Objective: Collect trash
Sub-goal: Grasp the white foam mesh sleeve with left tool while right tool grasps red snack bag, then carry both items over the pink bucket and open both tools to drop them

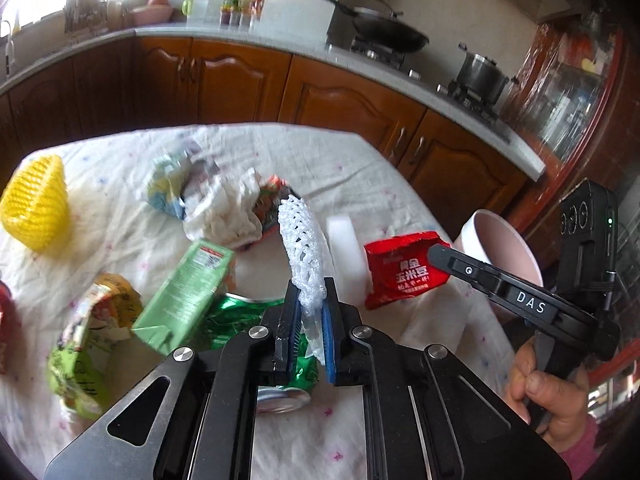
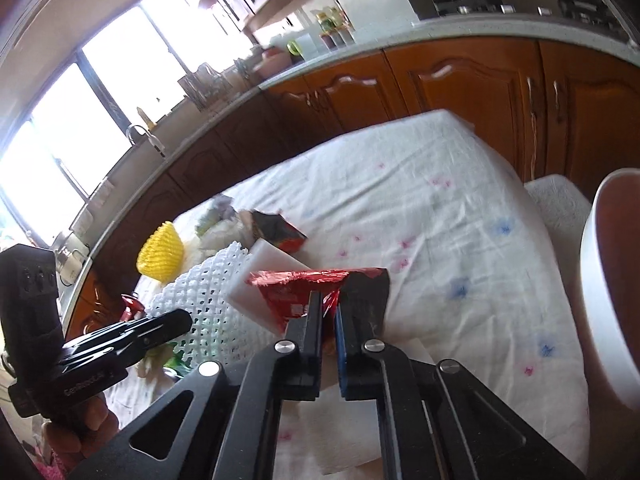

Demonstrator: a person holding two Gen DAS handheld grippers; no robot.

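Note:
In the left wrist view my left gripper (image 1: 311,300) is shut on a white foam net sleeve (image 1: 301,240), which stands up from between the blue pads. A red snack packet (image 1: 404,270) lies to its right, with the right gripper's black finger on its edge. In the right wrist view my right gripper (image 2: 329,304) is shut on that red snack packet (image 2: 296,286), pinching its near edge. The white foam net (image 2: 208,292) shows to the left there, with the left gripper's fingers (image 2: 160,330) against it.
On the white cloth-covered table (image 1: 360,168) lie a yellow foam net (image 1: 34,204), a green carton (image 1: 188,284), a crushed green can (image 1: 240,316), crumpled wrappers (image 1: 216,204), a white foam block (image 1: 346,256) and a paper cup (image 1: 96,336). A pink bin (image 1: 504,244) stands at the table's right edge. Wooden kitchen cabinets stand behind.

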